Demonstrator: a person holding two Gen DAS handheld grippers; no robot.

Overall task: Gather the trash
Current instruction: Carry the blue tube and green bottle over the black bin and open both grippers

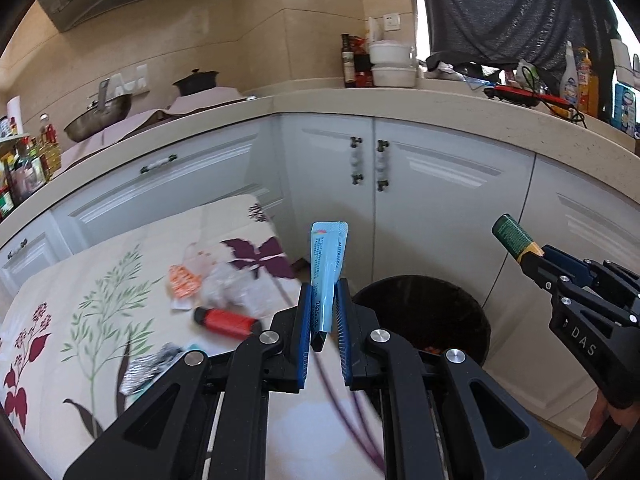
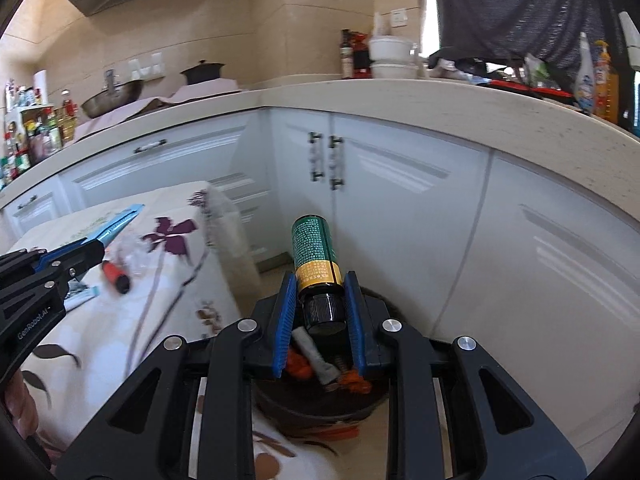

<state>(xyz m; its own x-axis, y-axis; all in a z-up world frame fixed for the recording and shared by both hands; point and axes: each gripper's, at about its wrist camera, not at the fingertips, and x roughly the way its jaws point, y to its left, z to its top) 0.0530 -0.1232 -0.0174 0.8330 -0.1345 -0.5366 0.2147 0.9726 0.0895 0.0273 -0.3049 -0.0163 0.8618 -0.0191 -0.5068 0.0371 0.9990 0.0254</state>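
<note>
My left gripper (image 1: 325, 292) is shut on a light blue tube (image 1: 327, 256), held upright above the table edge, left of the black trash bin (image 1: 476, 320). My right gripper (image 2: 320, 280) is shut on a green and yellow bottle (image 2: 314, 250) with a black cap, held over the bin (image 2: 380, 396), which holds grey and orange trash. The bottle (image 1: 514, 238) and right gripper (image 1: 538, 258) show at the right in the left wrist view. The tube (image 2: 120, 222) and left gripper (image 2: 98, 246) show at the left in the right wrist view.
On the floral tablecloth (image 1: 80, 280) lie a red and black cylinder (image 1: 226, 322), an orange wrapper (image 1: 182, 280), clear plastic (image 1: 228, 284) and a silver wrapper (image 1: 140, 372). White cabinets (image 1: 440, 208) and a cluttered countertop (image 1: 400, 104) stand behind.
</note>
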